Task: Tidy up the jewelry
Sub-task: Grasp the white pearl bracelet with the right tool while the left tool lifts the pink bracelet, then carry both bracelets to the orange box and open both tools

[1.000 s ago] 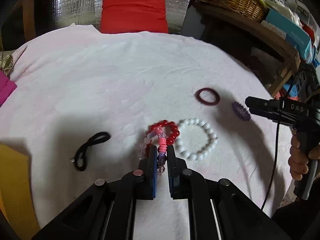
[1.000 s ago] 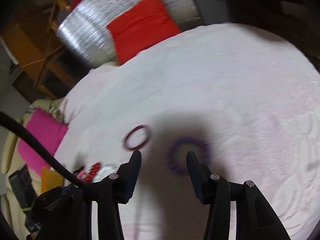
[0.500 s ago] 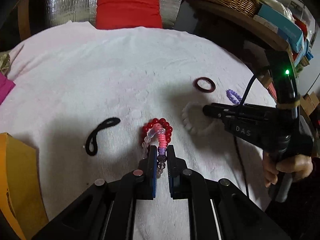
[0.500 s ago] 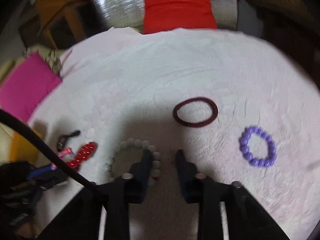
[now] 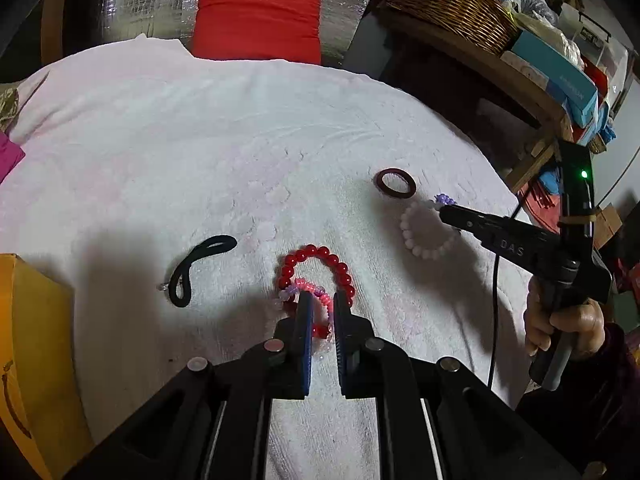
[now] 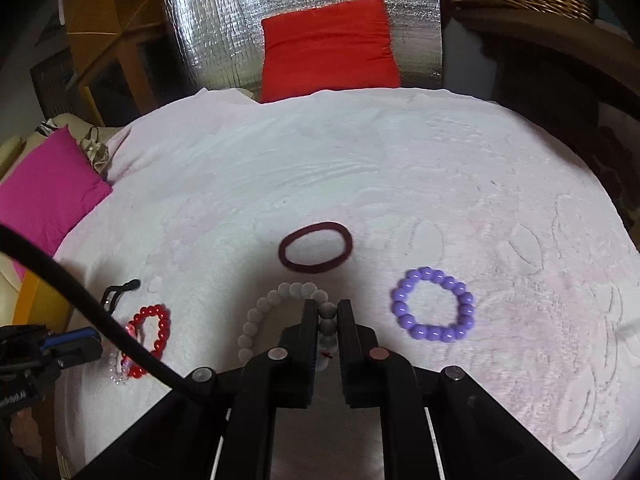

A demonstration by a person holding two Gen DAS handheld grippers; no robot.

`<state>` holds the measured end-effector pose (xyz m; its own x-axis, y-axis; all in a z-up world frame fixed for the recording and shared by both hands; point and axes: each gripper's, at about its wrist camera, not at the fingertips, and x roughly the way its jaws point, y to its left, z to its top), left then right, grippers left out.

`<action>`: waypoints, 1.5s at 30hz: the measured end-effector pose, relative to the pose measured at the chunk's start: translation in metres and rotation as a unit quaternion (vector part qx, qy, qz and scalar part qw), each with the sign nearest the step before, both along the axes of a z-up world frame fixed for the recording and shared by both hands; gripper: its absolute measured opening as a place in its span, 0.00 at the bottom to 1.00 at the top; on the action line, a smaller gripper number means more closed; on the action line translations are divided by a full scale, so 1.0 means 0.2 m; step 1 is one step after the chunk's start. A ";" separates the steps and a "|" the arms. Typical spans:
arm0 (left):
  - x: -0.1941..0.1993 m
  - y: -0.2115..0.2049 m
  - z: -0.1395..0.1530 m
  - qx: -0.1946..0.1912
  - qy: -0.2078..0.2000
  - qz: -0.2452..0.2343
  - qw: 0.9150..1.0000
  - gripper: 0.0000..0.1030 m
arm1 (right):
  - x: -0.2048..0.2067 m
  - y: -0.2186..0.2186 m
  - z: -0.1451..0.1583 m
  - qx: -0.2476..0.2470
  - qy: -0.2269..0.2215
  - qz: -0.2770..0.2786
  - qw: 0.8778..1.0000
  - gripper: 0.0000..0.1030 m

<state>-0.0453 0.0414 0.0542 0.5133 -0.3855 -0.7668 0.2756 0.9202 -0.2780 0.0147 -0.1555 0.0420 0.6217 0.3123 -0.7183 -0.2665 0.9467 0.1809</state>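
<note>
Overhead, pale pink towel [image 6: 400, 168] meets silver foil [image 6: 224, 20].

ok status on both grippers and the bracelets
Left gripper shut on pink bracelet, atop red bracelet. Right gripper shut on white bracelet. Purple bracelet and maroon band lie apart, nothing blocking.

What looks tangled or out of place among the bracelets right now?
The pink coil band and clear beads lie tangled across the red bead bracelet at the left gripper; every other piece lies separate.
</note>
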 end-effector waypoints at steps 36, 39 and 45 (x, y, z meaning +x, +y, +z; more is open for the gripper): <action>-0.02 -0.03 0.05 0.046 -0.020 -0.014 0.999 0.07 | -0.10 -0.03 0.11 0.046 -0.020 -0.009 0.999 0.10; -0.03 0.00 0.10 0.032 -0.034 -0.005 0.999 0.07 | -0.14 -0.02 0.15 0.062 -0.029 -0.004 0.998 0.10; -0.03 -0.01 0.05 0.053 -0.008 -0.009 0.999 0.11 | -0.19 0.03 0.20 0.078 -0.037 0.009 0.996 0.10</action>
<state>-0.0519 0.0389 0.0640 0.5194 -0.3124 -0.7954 0.2965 0.9388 -0.1751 -0.0229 -0.1494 0.0819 0.6645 0.4284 -0.6122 -0.3020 0.9034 0.3044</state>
